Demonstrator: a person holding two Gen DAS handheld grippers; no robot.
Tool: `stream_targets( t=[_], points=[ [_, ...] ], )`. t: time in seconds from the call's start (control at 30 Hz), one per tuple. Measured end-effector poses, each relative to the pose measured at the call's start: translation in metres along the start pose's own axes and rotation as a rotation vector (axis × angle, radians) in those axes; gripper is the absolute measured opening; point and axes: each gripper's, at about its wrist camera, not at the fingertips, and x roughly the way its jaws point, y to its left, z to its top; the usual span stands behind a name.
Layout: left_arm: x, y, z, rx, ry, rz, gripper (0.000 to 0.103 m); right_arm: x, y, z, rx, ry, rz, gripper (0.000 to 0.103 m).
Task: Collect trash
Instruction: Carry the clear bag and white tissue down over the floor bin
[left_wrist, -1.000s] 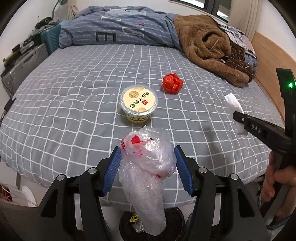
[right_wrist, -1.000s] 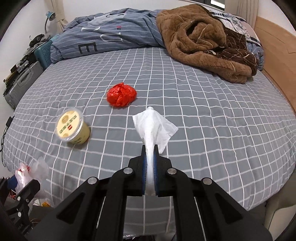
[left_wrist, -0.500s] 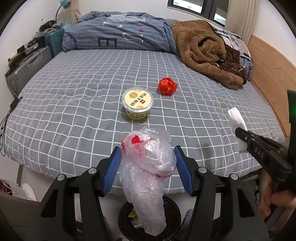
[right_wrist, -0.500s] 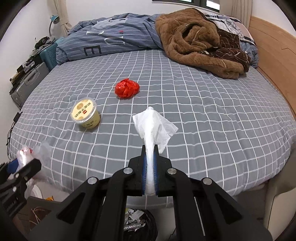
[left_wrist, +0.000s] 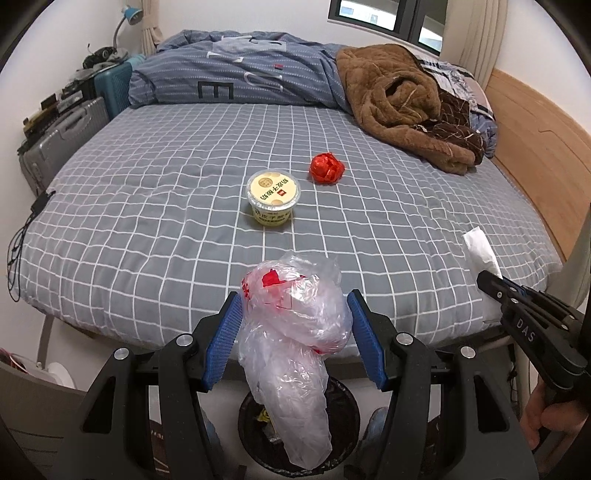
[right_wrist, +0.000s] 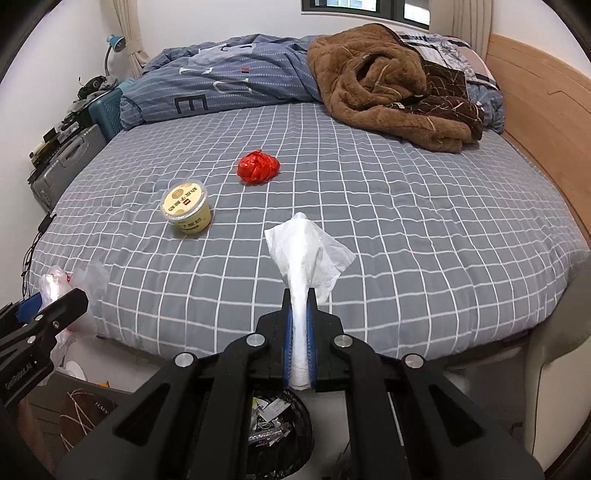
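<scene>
My left gripper (left_wrist: 295, 325) is shut on a crumpled clear plastic bag (left_wrist: 295, 332) with red print, which hangs down over a black trash bin (left_wrist: 343, 417) on the floor. My right gripper (right_wrist: 300, 321) is shut on a white tissue (right_wrist: 304, 254) that stands up between its pads, above the same bin (right_wrist: 277, 432). Both grippers are off the front edge of the bed. On the grey checked bed (left_wrist: 166, 206) remain a yellow lidded cup (left_wrist: 273, 197) and a red crumpled wrapper (left_wrist: 327, 168). The right gripper with the tissue (left_wrist: 480, 247) shows at the left wrist view's right edge.
A brown blanket (left_wrist: 402, 103) and a blue striped duvet (left_wrist: 240, 77) lie at the bed's far end. Suitcases (left_wrist: 62, 136) stand left of the bed. A wooden headboard (left_wrist: 535, 129) runs along the right. A hand (left_wrist: 543, 417) holds the right gripper's handle.
Both grippers have drawn back from the bed with their loads still held. The bed looks farther away and the bin has come into view under each gripper.
</scene>
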Motion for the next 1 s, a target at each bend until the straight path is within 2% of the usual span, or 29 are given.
stream_targets(
  t=[0.27,0.57,1.0],
  points=[
    [-0.02,0.0,-0.022,0.008,-0.011,0.004,0.058,-0.024,0.001,-0.027,0.0,-0.011,0.009,0.006],
    [-0.019,0.001,-0.052,0.013,0.004,0.009,0.058,-0.033,-0.004,-0.066,0.0,0.007,0.01,0.006],
    [0.008,-0.003,-0.108,0.019,0.076,-0.009,0.058,-0.004,-0.012,-0.132,0.013,0.101,-0.001,0.006]
  ],
)
